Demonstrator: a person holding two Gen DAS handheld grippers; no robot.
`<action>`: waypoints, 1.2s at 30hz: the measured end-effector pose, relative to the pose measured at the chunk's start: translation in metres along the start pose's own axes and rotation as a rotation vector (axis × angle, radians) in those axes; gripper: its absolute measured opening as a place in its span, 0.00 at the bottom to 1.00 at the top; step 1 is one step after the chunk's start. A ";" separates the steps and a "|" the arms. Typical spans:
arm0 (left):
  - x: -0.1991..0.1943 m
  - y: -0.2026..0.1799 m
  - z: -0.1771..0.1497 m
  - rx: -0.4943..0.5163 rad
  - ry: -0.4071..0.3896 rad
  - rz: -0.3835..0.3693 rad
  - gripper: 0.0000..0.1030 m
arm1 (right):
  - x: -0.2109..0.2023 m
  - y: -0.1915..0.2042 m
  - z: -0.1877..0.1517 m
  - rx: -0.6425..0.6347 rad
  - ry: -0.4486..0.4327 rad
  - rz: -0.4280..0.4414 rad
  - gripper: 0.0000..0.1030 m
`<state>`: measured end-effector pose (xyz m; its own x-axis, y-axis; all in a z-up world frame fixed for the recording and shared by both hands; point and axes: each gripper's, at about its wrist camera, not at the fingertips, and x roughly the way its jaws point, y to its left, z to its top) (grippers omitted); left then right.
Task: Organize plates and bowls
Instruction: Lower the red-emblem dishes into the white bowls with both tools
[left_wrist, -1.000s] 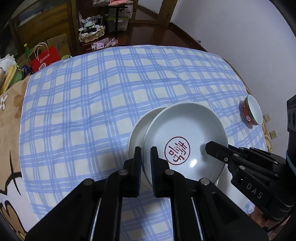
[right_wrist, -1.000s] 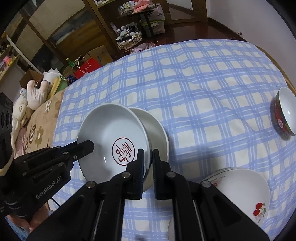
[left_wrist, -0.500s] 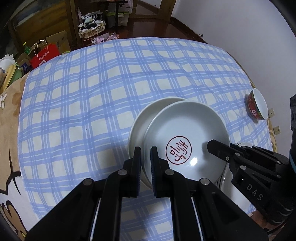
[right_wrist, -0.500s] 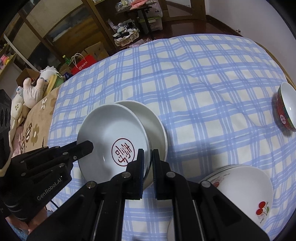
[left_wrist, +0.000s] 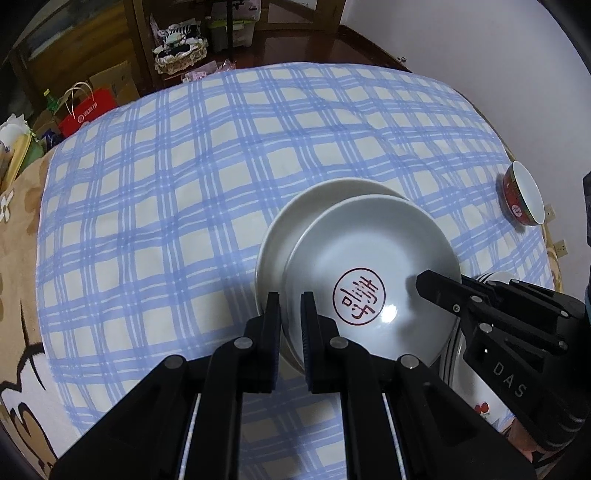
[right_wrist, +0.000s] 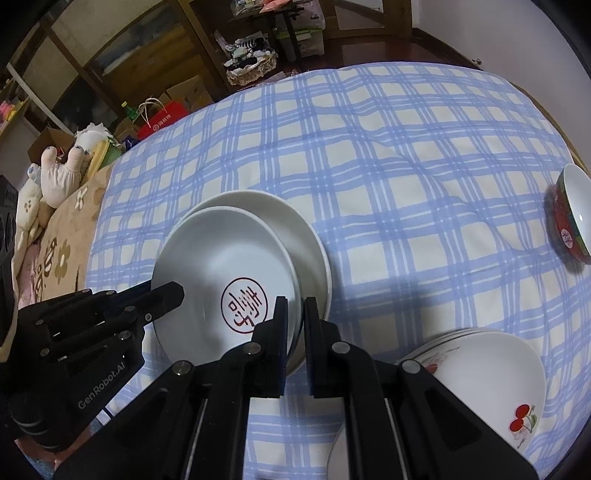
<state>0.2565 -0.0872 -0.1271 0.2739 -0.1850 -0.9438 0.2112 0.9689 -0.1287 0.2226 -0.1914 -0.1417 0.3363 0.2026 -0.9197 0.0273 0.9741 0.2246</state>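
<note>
A white plate with a red round seal mark (left_wrist: 373, 280) (right_wrist: 225, 280) sits low in the centre of both views, nested off-centre on a second plain white plate (left_wrist: 295, 221) (right_wrist: 295, 229) whose rim shows past it toward the upper left in the left wrist view and toward the upper right in the right wrist view. The left gripper (left_wrist: 290, 317) has its two fingers nearly together, pinching the near-left rim of the stamped plate, one finger inside the dish and one outside. The right gripper (right_wrist: 294, 321) does the same on the opposite rim, its fingers closed down to a narrow slot with the plate edge between them. Whether the plates rest on the cloth or are lifted off it cannot be told. Under them spreads a blue and white checked tablecloth (left_wrist: 166, 192) (right_wrist: 406, 166). A stack of white plates with a cherry pattern (right_wrist: 491, 380) lies at the lower right of the right wrist view, near the held plates, and shows only partly behind the right gripper in the left wrist view. A red bowl with a white inside (left_wrist: 522, 199) (right_wrist: 572, 218) stands well apart at the right edge of both views. A red paper bag (left_wrist: 88, 110) sits on the floor at the upper left.
</note>
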 end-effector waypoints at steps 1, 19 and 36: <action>0.000 0.001 0.000 -0.004 0.000 -0.001 0.09 | 0.000 0.001 0.000 -0.005 -0.004 -0.005 0.09; 0.003 0.001 0.001 -0.009 0.010 -0.014 0.10 | 0.006 0.004 0.002 -0.010 -0.004 -0.033 0.09; 0.000 -0.003 0.000 0.043 -0.018 0.010 0.12 | 0.007 0.006 0.001 -0.010 0.021 -0.034 0.10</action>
<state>0.2562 -0.0897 -0.1262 0.2933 -0.1786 -0.9392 0.2482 0.9629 -0.1056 0.2257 -0.1842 -0.1465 0.3154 0.1711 -0.9334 0.0290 0.9814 0.1897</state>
